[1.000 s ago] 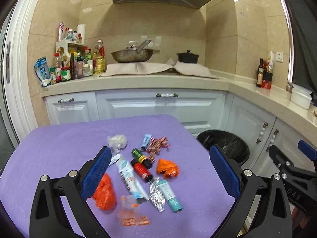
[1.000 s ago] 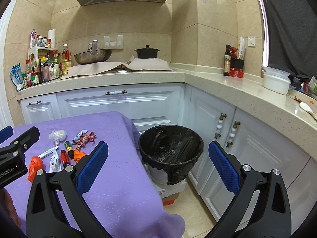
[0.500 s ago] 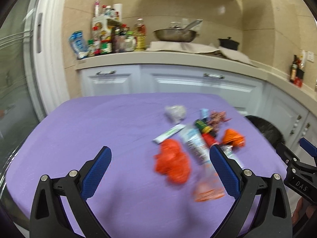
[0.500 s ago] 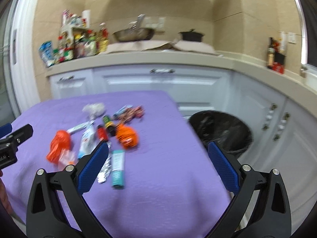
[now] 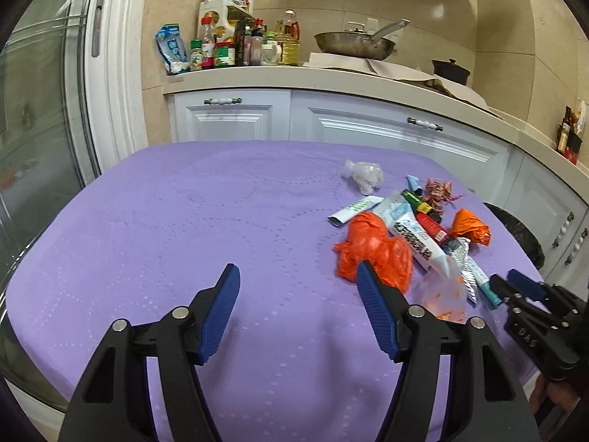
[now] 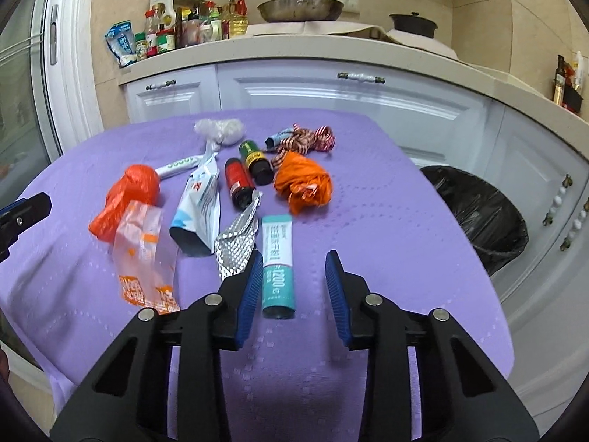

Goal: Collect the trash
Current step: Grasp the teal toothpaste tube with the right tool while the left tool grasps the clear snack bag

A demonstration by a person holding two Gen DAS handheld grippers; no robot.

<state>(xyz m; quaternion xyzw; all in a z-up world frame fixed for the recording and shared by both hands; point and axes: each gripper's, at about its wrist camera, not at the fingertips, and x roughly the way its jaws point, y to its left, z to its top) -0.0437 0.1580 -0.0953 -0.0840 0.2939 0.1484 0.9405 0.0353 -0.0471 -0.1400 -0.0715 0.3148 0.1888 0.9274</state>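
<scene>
Several pieces of trash lie on the purple table [image 6: 368,228]. A teal tube [image 6: 278,265] lies between the tips of my open right gripper [image 6: 294,261], nearer the left finger. Beside it are a foil wrapper [image 6: 237,243], a white-blue pouch [image 6: 200,206], a clear orange-printed wrapper [image 6: 145,258], a red-orange bag [image 6: 125,199], an orange bag [image 6: 303,182] and two small bottles [image 6: 239,180]. My left gripper [image 5: 298,276] is open and empty over bare cloth, its right finger [image 5: 375,309] just in front of the red-orange bag [image 5: 371,246].
A black-lined trash bin [image 6: 482,213] stands on the floor right of the table, by white cabinets [image 6: 353,95]. The counter behind holds bottles and jars [image 6: 176,33], a pan [image 6: 300,7] and a black pot [image 6: 412,24]. A glass door [image 5: 33,129] is at left.
Both grippers have dropped lower and closer to the table, and their jaws have narrowed. The right one has swung from the bin to the trash and reached the teal tube.
</scene>
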